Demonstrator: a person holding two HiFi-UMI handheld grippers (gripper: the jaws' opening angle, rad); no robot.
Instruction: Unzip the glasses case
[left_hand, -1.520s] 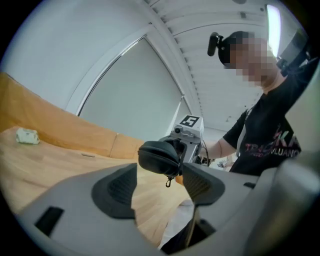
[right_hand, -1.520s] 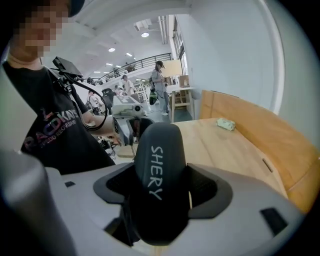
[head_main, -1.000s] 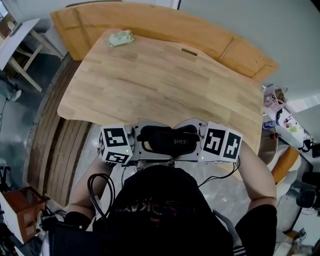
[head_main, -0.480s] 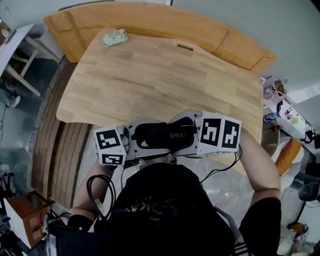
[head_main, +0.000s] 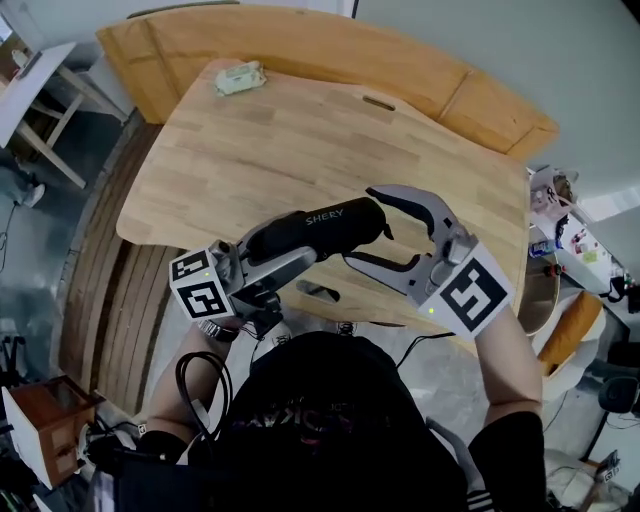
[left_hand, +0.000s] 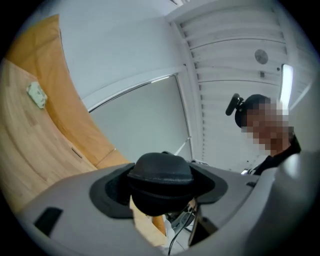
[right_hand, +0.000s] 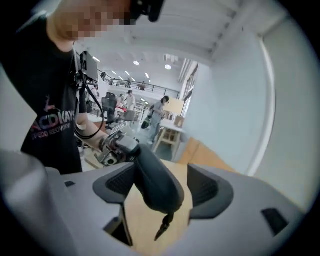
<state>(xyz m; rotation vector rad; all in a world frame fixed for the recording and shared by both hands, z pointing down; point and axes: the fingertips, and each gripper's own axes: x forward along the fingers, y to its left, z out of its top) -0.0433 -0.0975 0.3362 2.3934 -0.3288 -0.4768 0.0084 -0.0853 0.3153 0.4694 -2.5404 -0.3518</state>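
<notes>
The black glasses case (head_main: 318, 229) with white lettering is held in the air above the table's near edge. My left gripper (head_main: 272, 250) is shut on its left end; in the left gripper view the case (left_hand: 162, 181) fills the gap between the pads. My right gripper (head_main: 360, 226) stands open at the case's right end, one finger (head_main: 408, 203) above and the other below. In the right gripper view the case (right_hand: 156, 184) pokes between the wide jaws, with free space on its right. A zipper pull (right_hand: 163, 227) dangles from its tip. The left gripper (right_hand: 116, 148) shows behind it.
The wooden table (head_main: 320, 150) lies below and ahead, with a slot (head_main: 378, 102) near its far edge. A small pale green object (head_main: 241, 77) sits at its far left corner, also in the left gripper view (left_hand: 36, 94). A curved wooden panel (head_main: 300, 40) runs behind the table.
Both grippers were close together near the body with the case between them. Now the left gripper has carried the case up and forward, and the right gripper has swung out to the right, open.
</notes>
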